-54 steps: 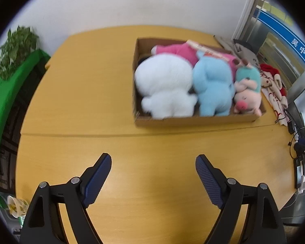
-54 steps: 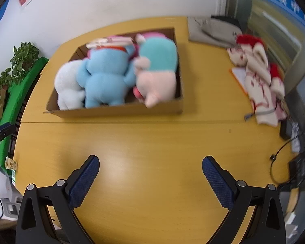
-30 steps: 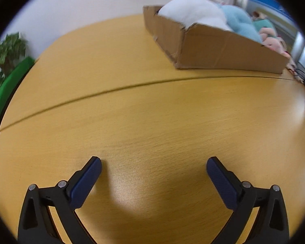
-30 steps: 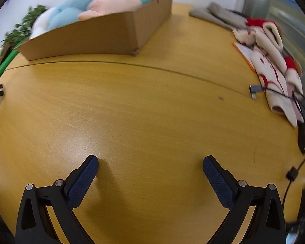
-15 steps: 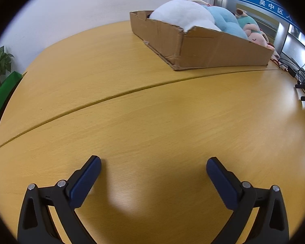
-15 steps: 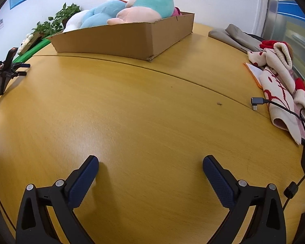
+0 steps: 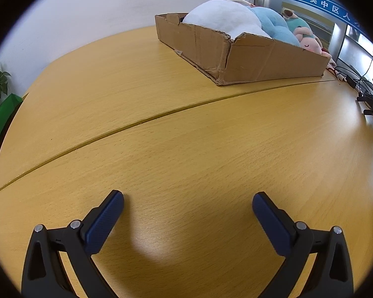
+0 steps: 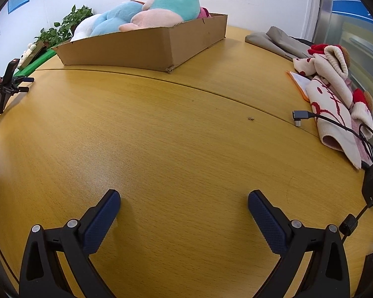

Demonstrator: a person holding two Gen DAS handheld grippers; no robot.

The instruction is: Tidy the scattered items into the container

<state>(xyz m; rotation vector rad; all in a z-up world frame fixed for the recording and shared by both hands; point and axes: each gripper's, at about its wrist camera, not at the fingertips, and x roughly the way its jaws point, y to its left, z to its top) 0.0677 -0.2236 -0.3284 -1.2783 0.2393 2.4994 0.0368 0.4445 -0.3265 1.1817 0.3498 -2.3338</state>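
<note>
Resting low over the wooden table (image 7: 161, 114), your left gripper (image 7: 188, 204) and right gripper (image 8: 184, 202) both have their jaws spread wide, holding nothing. Well ahead of them sits the cardboard box (image 7: 248, 57), packed with the white plush (image 7: 223, 19), blue plush (image 8: 116, 17) and pink-and-teal plush (image 8: 166, 7).

Plush toys (image 8: 146, 15) fill the box (image 8: 146, 44) at the table's (image 8: 176, 139) far edge, clothes (image 8: 333, 94) along its right edge.
</note>
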